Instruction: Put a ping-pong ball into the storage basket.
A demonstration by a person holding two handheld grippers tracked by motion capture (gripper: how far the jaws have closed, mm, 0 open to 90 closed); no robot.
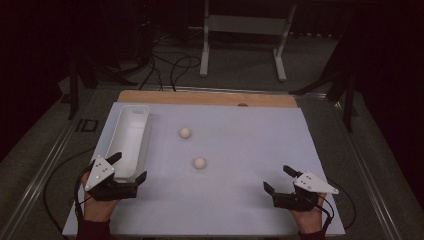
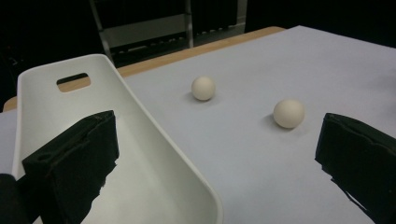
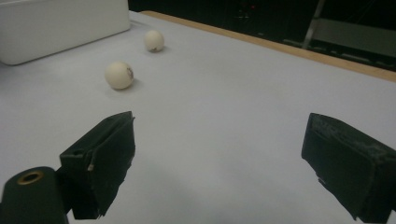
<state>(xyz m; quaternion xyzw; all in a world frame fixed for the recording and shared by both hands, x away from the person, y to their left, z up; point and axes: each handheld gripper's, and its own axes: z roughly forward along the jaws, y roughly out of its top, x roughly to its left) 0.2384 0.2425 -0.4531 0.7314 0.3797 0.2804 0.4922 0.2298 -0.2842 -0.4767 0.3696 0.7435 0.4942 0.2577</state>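
Tongs rest at the near corners of the worktop (image 1: 225,210), my left tongs (image 1: 131,168) spread wide beside the near end of the bin (image 1: 131,112) and my right tongs (image 1: 278,180) just as wide and holding nothing, ready, I judge, to reach in for a ball. I count two balls, one (image 1: 199,162) mid-worktop between my hands and the other (image 1: 185,132) farther back nearer the bin, one empty bin, and two tongs.
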